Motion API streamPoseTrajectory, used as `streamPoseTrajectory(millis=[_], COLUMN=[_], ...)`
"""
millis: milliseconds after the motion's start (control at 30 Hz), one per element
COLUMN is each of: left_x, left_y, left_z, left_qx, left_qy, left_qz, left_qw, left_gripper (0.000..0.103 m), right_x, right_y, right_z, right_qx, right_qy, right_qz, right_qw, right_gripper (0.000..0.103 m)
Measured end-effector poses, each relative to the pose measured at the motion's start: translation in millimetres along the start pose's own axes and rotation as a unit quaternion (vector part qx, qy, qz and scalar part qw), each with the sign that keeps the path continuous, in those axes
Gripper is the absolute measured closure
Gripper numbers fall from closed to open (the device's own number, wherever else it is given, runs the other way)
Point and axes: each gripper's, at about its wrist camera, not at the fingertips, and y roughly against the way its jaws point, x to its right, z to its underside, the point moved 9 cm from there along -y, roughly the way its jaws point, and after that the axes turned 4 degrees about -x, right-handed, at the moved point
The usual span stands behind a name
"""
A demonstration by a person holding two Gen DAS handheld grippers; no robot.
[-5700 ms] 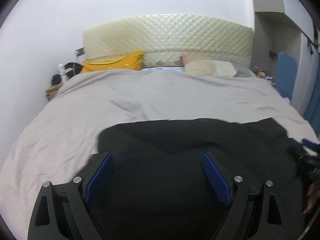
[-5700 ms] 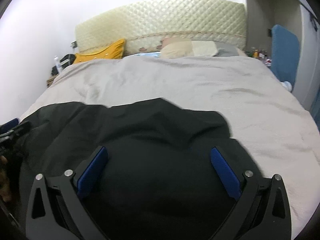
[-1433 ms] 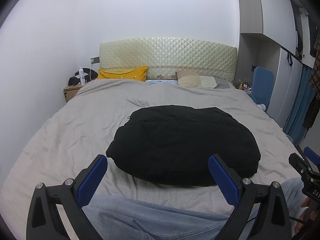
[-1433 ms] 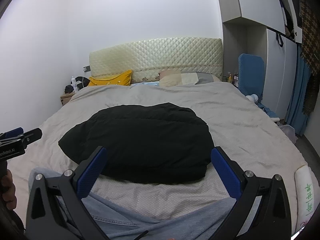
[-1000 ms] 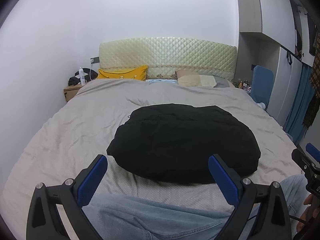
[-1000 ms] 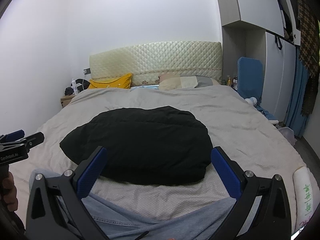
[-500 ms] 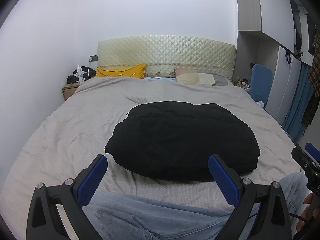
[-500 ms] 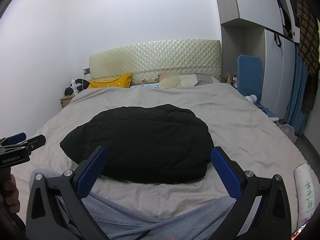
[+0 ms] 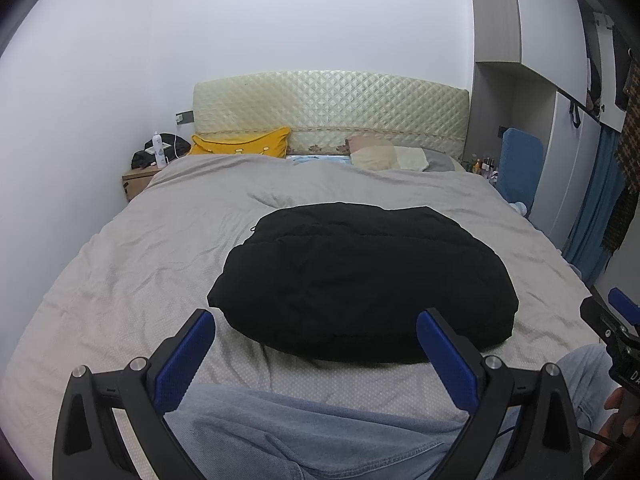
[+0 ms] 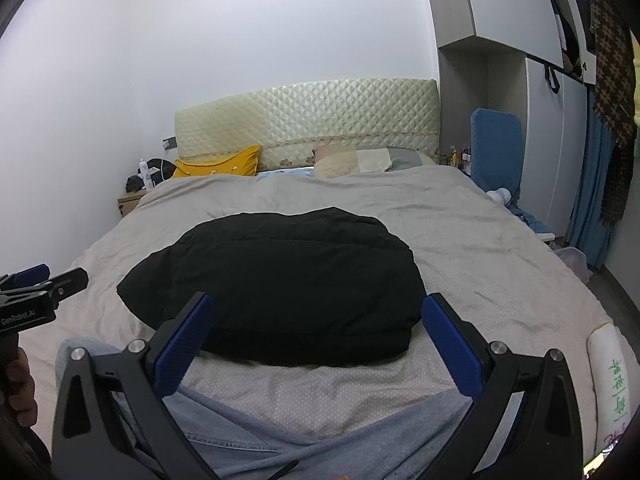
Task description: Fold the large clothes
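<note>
A black padded garment (image 9: 360,280) lies folded into a compact rounded bundle on the grey bed cover (image 9: 160,240); it also shows in the right wrist view (image 10: 280,280). My left gripper (image 9: 316,354) is open and empty, held back from the bundle's near edge. My right gripper (image 10: 318,338) is open and empty, also short of the bundle. Each gripper shows at the edge of the other's view, the right one (image 9: 616,320) and the left one (image 10: 36,292). A person's jeans-clad legs (image 9: 320,432) lie below both grippers.
A quilted headboard (image 9: 328,108) stands at the far end with a yellow pillow (image 9: 244,142) and pale pillows (image 9: 384,156). A nightstand (image 9: 138,180) with a bottle stands at far left. A blue chair (image 10: 496,152) and wardrobe (image 10: 560,140) stand on the right.
Both grippers have pulled back from directly over the black garment to the foot of the bed. In the last second the views only shift slightly; the bundle lies still.
</note>
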Motion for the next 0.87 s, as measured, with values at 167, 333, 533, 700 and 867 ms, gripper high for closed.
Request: streamPoseTrajectory(millis=[167,333,533,700,867], left_x=[0.8,2.6,4.5,5.3,4.6], left_y=[-1.9,-3.9,-4.2,-4.8,-3.9], left_z=[0.1,-0.2,3.1,5.1,4.6], left_qx=[-0.001,-0.001,-0.005,-0.007,-0.004], left_qy=[-0.001,-0.002,-0.001,-0.001,0.001], left_qz=[0.002,-0.003,0.004,0.008,0.006], left_qw=[1.0,1.0,1.0,0.9999,1.0], left_gripper=[0.001,0.001,0.001,0.001,0.001], right_x=[-0.2,3.0,1.8,1.0,0.6], right_y=[-0.6,-0.3,-2.9,-1.8,-1.1], right_z=[2.1,3.4,7.7,8.3,8.1], right_qx=[0.0,0.009,0.003,0.004,0.002], right_qy=[-0.002,0.001,-0.005,-0.007,-0.006], right_qz=[0.001,0.014,0.009,0.009,0.008], right_qw=[1.0,1.0,1.0,1.0,1.0], right_gripper=[0.0,0.0,0.0,0.0,0.0])
